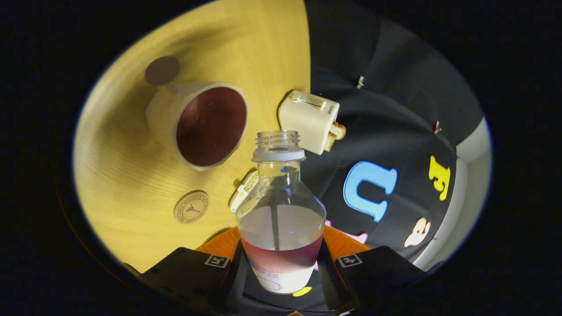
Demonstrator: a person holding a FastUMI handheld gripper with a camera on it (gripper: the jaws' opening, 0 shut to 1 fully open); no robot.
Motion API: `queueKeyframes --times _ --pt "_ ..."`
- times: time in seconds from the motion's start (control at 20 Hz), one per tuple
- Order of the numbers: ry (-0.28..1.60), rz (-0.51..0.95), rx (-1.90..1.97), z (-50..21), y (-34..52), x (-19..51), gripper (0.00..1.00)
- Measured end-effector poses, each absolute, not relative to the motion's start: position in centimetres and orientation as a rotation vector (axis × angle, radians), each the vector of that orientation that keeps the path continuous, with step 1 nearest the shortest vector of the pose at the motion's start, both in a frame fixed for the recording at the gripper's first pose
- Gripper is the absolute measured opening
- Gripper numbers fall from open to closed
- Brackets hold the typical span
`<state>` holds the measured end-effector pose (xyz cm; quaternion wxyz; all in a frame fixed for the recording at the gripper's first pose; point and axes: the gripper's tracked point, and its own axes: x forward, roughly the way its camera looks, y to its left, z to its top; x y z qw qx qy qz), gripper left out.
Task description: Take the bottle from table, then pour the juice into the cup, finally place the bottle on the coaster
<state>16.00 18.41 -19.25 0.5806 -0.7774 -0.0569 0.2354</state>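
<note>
The hand-held gripper (pixel 281 263) pinches the clear, uncapped plastic bottle (pixel 281 210) between both fingers, one against each side of its lower body. Pale pink juice sits low inside. Beyond the bottle's threaded neck, the white cup (pixel 199 125) with dark red interior rests on the yellow wood-grain desk (pixel 123 166). The round embossed coaster (pixel 191 207) lies near the cup.

Bottle (pixel 281 210): clear plastic, uncapped, threaded neck, pale collar ring; reddish juice low in body; clamped between fingers of gripper (pixel 281 272), neck pointed away. Cup (pixel 199 125): white outside, dark reddish inside, stood on table (pixel 123 175), mouth faced camera; sat at 10 o'clock from bottle neck, apart. Coaster (pixel 191 207): small round tan disc with stamped emblem, lay flat on table at 9 o'clock from bottle body, near.
</note>
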Motion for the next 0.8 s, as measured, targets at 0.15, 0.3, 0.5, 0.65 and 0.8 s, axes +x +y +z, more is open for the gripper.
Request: queueKeyframes --times 0.15,0.3,0.5,0.65,0.8 --pt "0.031 0.535 -1.541 -18.6 16.5 15.7 0.74" --pt "0.158 0.518 -1.228 -17.4 15.5 15.8 0.74" --pt "0.248 0.477 -0.775 -15.2 13.9 17.7 0.74" --pt "0.212 0.474 -0.513 -12.6 13.1 19.3 0.74" --pt "0.154 0.498 -0.199 -11.7 13.1 20.8 0.74"
